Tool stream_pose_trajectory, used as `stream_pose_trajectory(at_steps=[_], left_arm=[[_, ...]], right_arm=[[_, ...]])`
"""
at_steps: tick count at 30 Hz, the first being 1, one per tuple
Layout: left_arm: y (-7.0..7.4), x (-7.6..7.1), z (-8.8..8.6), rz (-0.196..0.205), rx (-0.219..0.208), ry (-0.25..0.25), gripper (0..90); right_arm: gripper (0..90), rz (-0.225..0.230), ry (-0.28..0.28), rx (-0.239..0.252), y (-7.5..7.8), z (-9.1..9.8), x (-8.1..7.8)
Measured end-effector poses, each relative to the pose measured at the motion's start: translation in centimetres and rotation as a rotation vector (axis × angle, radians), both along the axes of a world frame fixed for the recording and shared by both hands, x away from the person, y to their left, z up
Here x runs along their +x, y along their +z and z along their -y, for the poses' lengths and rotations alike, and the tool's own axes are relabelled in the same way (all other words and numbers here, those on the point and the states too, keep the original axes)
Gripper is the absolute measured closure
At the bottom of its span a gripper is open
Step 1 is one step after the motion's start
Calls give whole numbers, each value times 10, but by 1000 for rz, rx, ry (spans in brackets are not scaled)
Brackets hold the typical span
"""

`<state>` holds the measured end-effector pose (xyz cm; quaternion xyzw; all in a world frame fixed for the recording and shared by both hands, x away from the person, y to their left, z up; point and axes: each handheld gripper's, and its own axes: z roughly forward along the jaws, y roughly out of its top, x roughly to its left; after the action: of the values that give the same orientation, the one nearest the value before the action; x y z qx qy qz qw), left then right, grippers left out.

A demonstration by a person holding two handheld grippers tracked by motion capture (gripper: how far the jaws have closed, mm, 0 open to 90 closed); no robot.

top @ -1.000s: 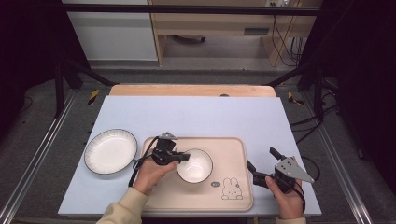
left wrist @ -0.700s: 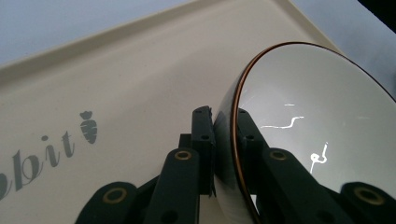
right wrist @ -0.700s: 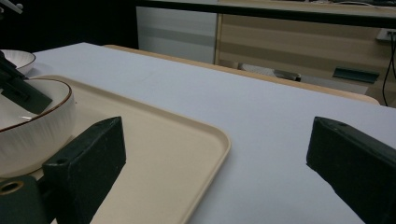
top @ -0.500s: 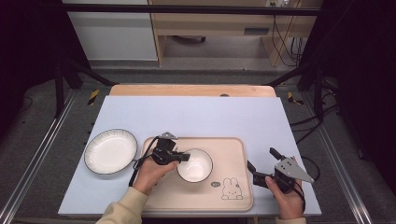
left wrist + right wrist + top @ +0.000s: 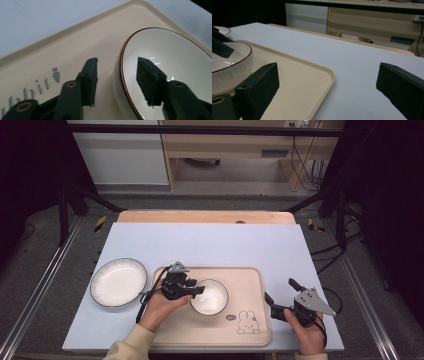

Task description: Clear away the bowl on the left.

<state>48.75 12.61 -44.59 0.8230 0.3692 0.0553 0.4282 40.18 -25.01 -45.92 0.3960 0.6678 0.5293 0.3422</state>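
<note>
White ceramic bowl (image 5: pixel 209 296) with a dark rim sits on the beige tray (image 5: pixel 250 330), left of centre, on the desk (image 5: pixel 240 245). Left hand-held gripper (image 5: pixel 117 75) straddles the bowl's rim; its jaws have just been opening, apparently no longer pressing the wall. Right hand-held gripper (image 5: pixel 281 296) rests released, jaws wide, just beside the tray's right edge. A white plate (image 5: pixel 118 282) lies left of the tray.

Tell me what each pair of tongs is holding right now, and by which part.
Nothing is held. The left tongs straddle the bowl's rim, having just been opening, pads clear of it. The right tongs are open over the table.
</note>
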Motion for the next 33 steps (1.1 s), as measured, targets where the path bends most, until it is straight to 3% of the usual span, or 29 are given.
stream_pose_trajectory(at_steps=[5, 7, 10, 21, 26, 33], left_arm=[[8, -5, -6, 59, -47, -17, 291], [12, -8, -10, 102, -60, -29, 229], [16, -11, -15, 135, -85, -47, 165], [23, -22, -34, 254, -151, -83, 127], [24, -25, -43, 270, -188, -86, 86], [25, -32, -53, 292, -199, -99, 70]], right_arm=[[48, 3, -2, 3, 0, 1, 0], [48, 3, 0, 2, 0, 0, 0], [47, 1, 4, 1, 0, -1, 0], [46, 5, 2, -1, 0, -1, 0], [45, 7, 2, -2, 0, -1, 0], [44, 6, 2, -2, 0, -1, 0]])
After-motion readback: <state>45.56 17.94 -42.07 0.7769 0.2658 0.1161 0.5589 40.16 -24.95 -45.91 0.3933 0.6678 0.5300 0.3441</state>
